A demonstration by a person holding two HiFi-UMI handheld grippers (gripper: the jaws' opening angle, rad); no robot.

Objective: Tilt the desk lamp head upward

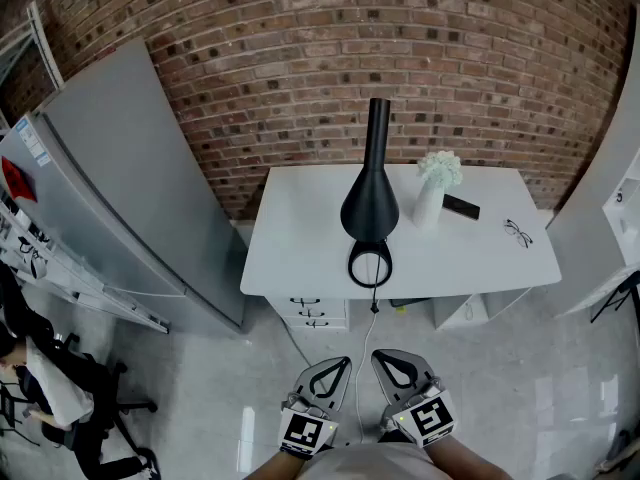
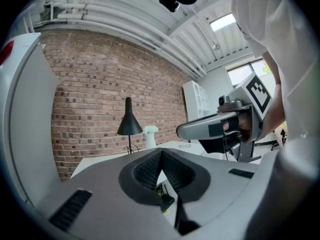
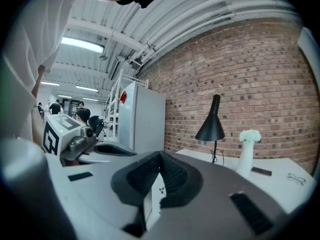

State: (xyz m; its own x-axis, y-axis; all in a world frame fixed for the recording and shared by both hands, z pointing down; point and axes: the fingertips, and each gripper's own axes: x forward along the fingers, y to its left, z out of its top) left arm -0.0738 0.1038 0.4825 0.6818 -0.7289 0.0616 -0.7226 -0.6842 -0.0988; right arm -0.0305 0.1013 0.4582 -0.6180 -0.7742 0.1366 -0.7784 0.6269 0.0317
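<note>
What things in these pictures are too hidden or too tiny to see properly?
- Head view: the lamp head covers its own stem.
- Every view: its open end faces down, so nothing shows whether it is lit.
- Head view: the desk top hides most of the drawers.
- Head view: the flat black thing beside the vase is too small to name.
</note>
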